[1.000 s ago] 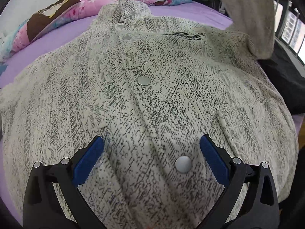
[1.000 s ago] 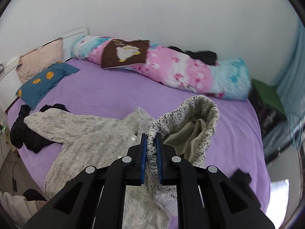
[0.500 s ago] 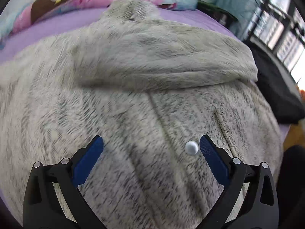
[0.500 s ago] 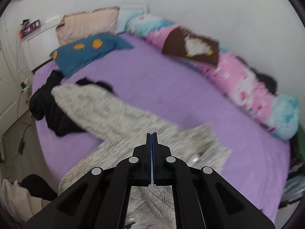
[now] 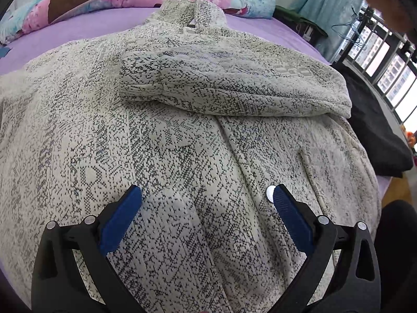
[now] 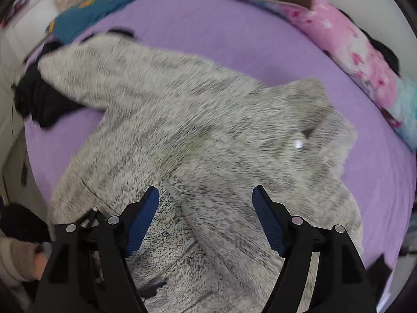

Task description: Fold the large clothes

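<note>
- Purple bed (image 5: pixel 86 26) carrying speckled knit jacket (image 5: pixel 169 143).
- One sleeve (image 5: pixel 234 88) lies folded across the chest; the other sleeve (image 6: pixel 104 78) is outstretched, likely next.
- Left gripper (image 5: pixel 206 206): jaws open, empty.
- Right gripper (image 6: pixel 206 208): jaws opening, nothing held.

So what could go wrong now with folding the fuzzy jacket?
1. The folded sleeve only rests loosely across the jacket; the right gripper has its jaws opening with nothing between them, so a tug on the body could slide the sleeve off.
2. The other sleeve stretches toward the bed edge over black clothes and might drag them along.
3. The left gripper hovers open near a metal snap, which could make a poor grip.
</note>
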### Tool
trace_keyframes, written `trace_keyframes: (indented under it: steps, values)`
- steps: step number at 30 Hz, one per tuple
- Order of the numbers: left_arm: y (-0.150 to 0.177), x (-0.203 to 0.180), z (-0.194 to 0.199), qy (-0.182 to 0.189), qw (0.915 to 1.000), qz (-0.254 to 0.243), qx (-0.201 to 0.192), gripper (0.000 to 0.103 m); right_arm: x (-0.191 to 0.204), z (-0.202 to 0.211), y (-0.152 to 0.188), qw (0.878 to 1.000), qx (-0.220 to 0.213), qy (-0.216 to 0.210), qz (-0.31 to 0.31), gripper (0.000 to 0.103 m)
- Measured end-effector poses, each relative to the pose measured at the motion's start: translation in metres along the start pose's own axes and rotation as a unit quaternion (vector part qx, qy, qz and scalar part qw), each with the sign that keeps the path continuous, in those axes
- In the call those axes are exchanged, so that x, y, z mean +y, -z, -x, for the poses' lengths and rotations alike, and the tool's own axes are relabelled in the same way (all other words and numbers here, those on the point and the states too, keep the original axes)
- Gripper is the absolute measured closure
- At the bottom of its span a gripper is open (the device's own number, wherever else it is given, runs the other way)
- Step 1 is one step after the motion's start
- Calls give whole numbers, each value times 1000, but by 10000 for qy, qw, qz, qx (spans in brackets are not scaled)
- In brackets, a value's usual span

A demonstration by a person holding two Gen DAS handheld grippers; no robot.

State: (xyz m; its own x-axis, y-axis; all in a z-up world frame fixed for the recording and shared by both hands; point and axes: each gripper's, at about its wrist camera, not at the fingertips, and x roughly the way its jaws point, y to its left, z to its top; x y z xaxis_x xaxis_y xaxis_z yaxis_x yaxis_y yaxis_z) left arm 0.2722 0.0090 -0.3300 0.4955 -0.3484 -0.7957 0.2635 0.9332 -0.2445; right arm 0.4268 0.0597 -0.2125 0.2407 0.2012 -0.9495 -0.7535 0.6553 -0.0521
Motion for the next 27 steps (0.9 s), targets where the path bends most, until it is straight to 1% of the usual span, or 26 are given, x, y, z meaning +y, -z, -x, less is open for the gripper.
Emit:
trace_keyframes:
  steps: [3,7,9,10,11,12,13,14,15,16,18,22,24,25,27]
  values:
    - [0,1,2,62,10000,12,-19,6,16,-33,0,9989,302,87,342,30]
    - [3,-1,4,41,9999,-144,-37,6,27,-62,4,9960,552,200,668,29]
    - [6,-1,3,17,9998,-214,-36,6,29,-78,9,9929,750,400,833,29]
    - [7,-2,3,-17,9997,-261,-32,6,31,-85,11,9911,813,484,938,32]
    - [8,-3,2,-44,9995,-298,-43,6,32,-88,12,9896,835,558,1025,35]
    - [8,-4,2,-59,9995,-308,-39,6,33,-92,14,9881,860,657,1098,52]
    - [8,-4,1,-70,9995,-303,-29,6,31,-95,15,9873,929,707,1081,57]
    - [8,-4,1,-69,9996,-283,-26,6,28,-96,15,9886,948,619,996,60]
    - [7,-4,0,-58,9997,-253,-23,6,26,-95,15,9898,972,497,921,70]
    - [6,-4,0,-46,9997,-226,-16,6,25,-92,15,9900,979,432,922,78]
    - [5,-2,0,-10,9999,-157,-10,6,22,-76,11,9908,869,460,926,82]
    - [0,1,3,8,10000,-65,9,6,16,-18,-9,9927,420,538,996,84]
    - [-2,4,5,23,10000,-32,6,6,20,18,-27,9918,95,583,1130,84]
    - [-2,4,6,32,10000,-18,7,6,24,39,-39,9904,-139,639,1216,84]
    - [-3,8,9,47,10000,14,3,6,33,62,-55,9889,-428,625,1277,84]
